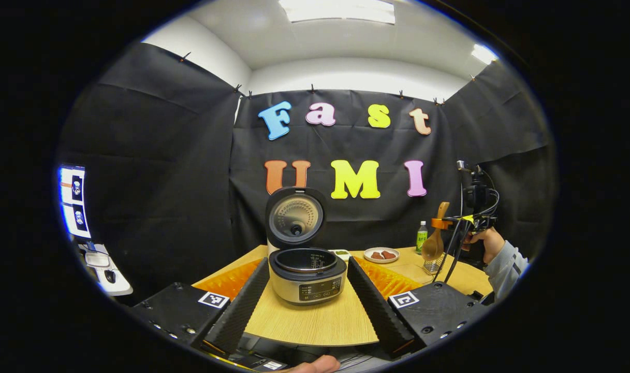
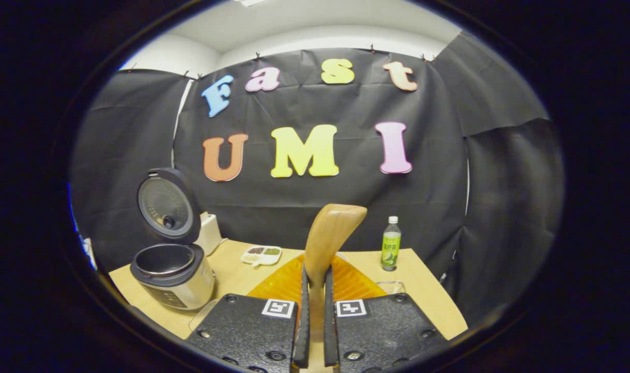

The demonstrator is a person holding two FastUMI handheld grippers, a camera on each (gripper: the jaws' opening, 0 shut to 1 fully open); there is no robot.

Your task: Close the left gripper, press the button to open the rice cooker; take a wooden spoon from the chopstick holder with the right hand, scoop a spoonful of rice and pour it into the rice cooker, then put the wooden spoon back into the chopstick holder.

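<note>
The rice cooker (image 1: 305,275) stands on the wooden table straight ahead of my left gripper (image 1: 308,311), its lid (image 1: 295,215) swung up and the inner pot showing. The left gripper is open, its fingers wide apart on either side of the cooker, holding nothing. Far right, my right gripper (image 1: 470,220) holds the wooden spoon (image 1: 433,246) bowl-down just above the wire chopstick holder (image 1: 433,266). In the right gripper view my right gripper (image 2: 315,290) is shut on the wooden spoon (image 2: 329,235), whose handle rises between the fingers. The open rice cooker (image 2: 172,274) sits to the left.
A green bottle (image 1: 421,237) and a plate with brown pieces (image 1: 381,254) stand at the back of the table (image 1: 315,324). A small divided dish (image 2: 262,255) lies near the wall, the bottle (image 2: 391,250) to its right. A hand and grey sleeve (image 1: 503,261) hold the right gripper.
</note>
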